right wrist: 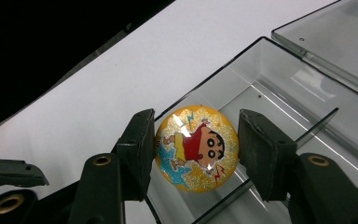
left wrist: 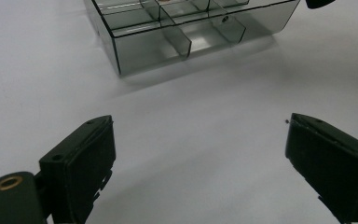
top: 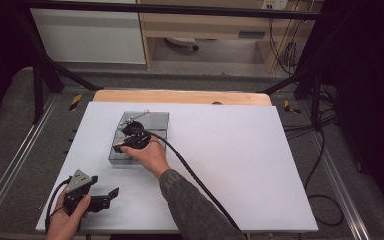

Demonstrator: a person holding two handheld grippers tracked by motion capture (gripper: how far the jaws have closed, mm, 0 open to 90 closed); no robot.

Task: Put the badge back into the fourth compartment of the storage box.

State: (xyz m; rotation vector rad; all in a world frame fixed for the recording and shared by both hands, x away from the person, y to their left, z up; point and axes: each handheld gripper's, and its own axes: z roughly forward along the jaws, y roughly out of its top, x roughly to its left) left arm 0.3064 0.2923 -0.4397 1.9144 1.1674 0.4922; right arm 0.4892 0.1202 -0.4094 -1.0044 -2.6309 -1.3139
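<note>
A round yellow glitter badge (right wrist: 196, 148) with a cartoon figure in a red shirt sits between the pads of my right gripper (right wrist: 193, 151), which is shut on it. The badge hangs just over a compartment of the clear grey divided box (right wrist: 223, 70). From the high view, the right gripper (top: 131, 136) is over the box (top: 157, 120) at the table's left middle. My left gripper (top: 109, 198) rests near the front left corner, held in a hand. Its jaws stand wide open (left wrist: 200, 158) with nothing between them, pointing toward the box (left wrist: 140, 51).
The box's open lid (right wrist: 335, 42) lies flat on the far side. A white sheet (top: 240, 165) covers the table, with a wooden edge (top: 180, 96) at the back. The right gripper's black cable (top: 195, 175) trails toward the front edge.
</note>
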